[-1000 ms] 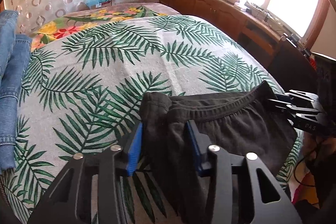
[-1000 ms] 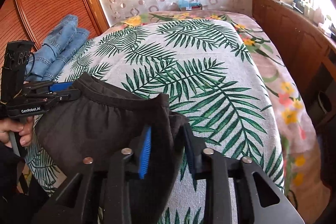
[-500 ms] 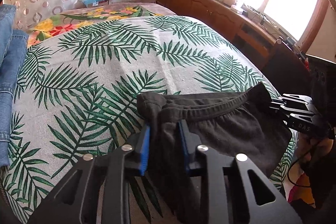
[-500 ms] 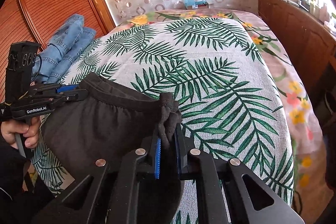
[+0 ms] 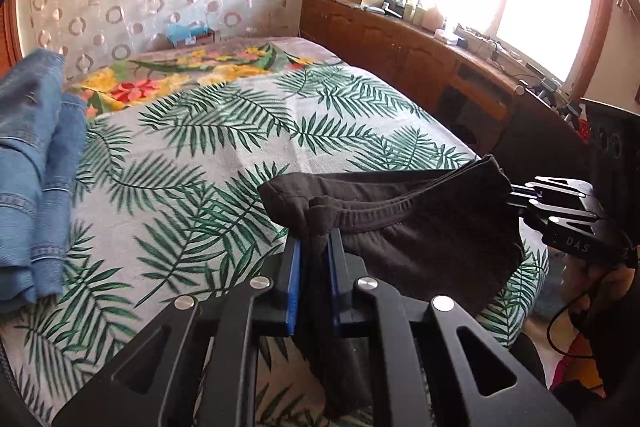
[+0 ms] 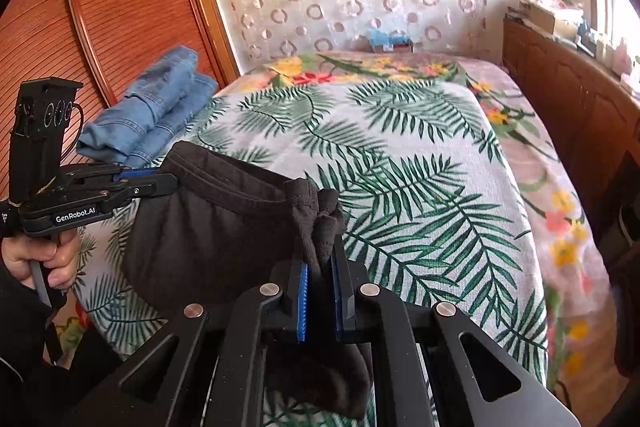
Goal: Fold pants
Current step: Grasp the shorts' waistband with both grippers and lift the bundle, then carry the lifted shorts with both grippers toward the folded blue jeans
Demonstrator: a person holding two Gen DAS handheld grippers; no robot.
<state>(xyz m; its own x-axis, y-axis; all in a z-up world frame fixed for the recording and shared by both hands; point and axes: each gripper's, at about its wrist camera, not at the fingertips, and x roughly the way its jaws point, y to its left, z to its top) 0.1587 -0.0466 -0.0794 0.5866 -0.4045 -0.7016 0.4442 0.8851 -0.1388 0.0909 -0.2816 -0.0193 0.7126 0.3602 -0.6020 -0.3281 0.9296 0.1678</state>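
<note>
Black pants [image 5: 420, 239] hang by their waistband between my two grippers above the near edge of the bed. My left gripper [image 5: 314, 247] is shut on one bunched corner of the waistband. In the right wrist view my right gripper [image 6: 320, 259] is shut on the other bunched corner, and the pants [image 6: 208, 227] stretch left to the left gripper [image 6: 160, 183]. The right gripper [image 5: 516, 195] also shows at the right of the left wrist view, clamped on the fabric. The legs hang down out of sight.
The bed has a palm-leaf cover [image 5: 208, 163]. Folded blue jeans [image 5: 32, 171] lie along its left side, also seen in the right wrist view [image 6: 156, 111]. A wooden sideboard [image 5: 420, 55] runs under the window on the right. A wooden wardrobe [image 6: 100, 7] stands left.
Both grippers have closed on the waistband corners, which were loose between open jaws a second ago. The pants are now lifted and pulled taut between them.
</note>
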